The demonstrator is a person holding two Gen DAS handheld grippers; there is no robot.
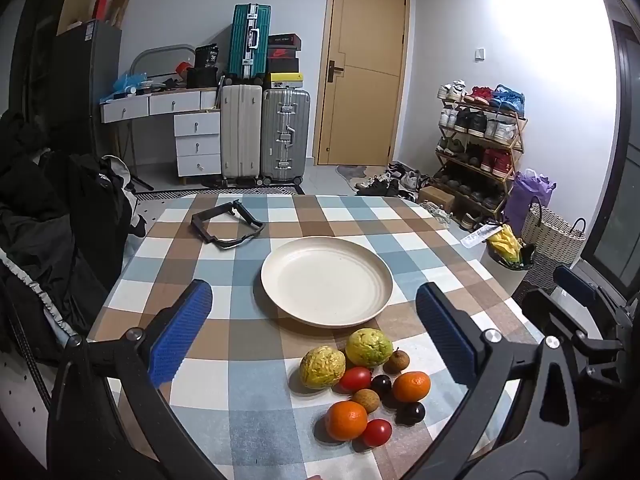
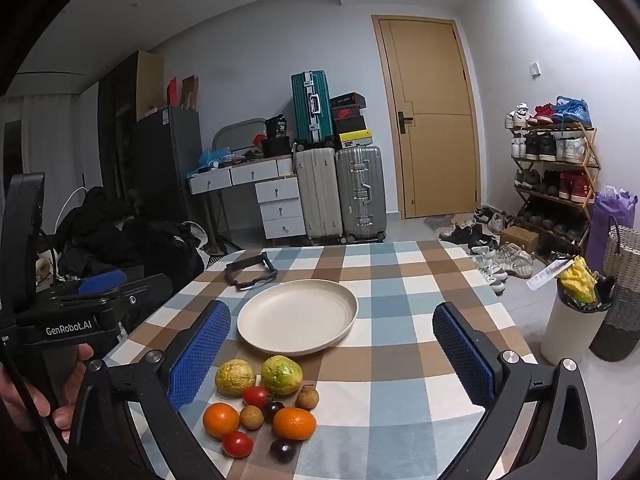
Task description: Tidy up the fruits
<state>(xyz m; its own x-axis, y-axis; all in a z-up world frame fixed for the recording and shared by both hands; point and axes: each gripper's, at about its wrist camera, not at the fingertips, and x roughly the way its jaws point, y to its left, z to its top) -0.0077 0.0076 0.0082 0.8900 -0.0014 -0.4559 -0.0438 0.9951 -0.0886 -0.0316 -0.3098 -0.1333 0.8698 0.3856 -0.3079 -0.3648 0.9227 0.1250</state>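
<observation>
**Fruit heaped beside a bare plate**

On the checked blue, brown and white tablecloth (image 1: 248, 432) in front of you lies a small heap of fruit: two knobbly yellow-green guavas (image 1: 369, 347) (image 1: 322, 367), two glossy orange mandarins (image 1: 411, 386) (image 1: 346, 420), two red cherry tomatoes (image 1: 355, 378) (image 1: 377, 432), two brown longans (image 1: 397, 361) (image 1: 365, 400) and two dark purple grapes (image 1: 381, 384) (image 1: 413, 413). They sit touching or just beside one another, near the table's front edge. All are roundish, so no long axis shows; the heap itself stretches from the guavas nearest the plate back towards you.

Just beyond the guavas rests a round cream plate (image 1: 280, 276) with a ribbed rim, lying flat. Farther back lies a black folded strap frame (image 1: 226, 226).

Your left gripper (image 1: 314, 332) hangs above the table with its blue-padded jaws spread wide, holding nothing. Your right gripper (image 2: 332, 352) does likewise, jaws wide apart.

Behind the table you face a tan wooden door (image 1: 362, 64), stacked suitcases (image 1: 264, 120) and a loaded shoe rack (image 1: 480, 148).
</observation>
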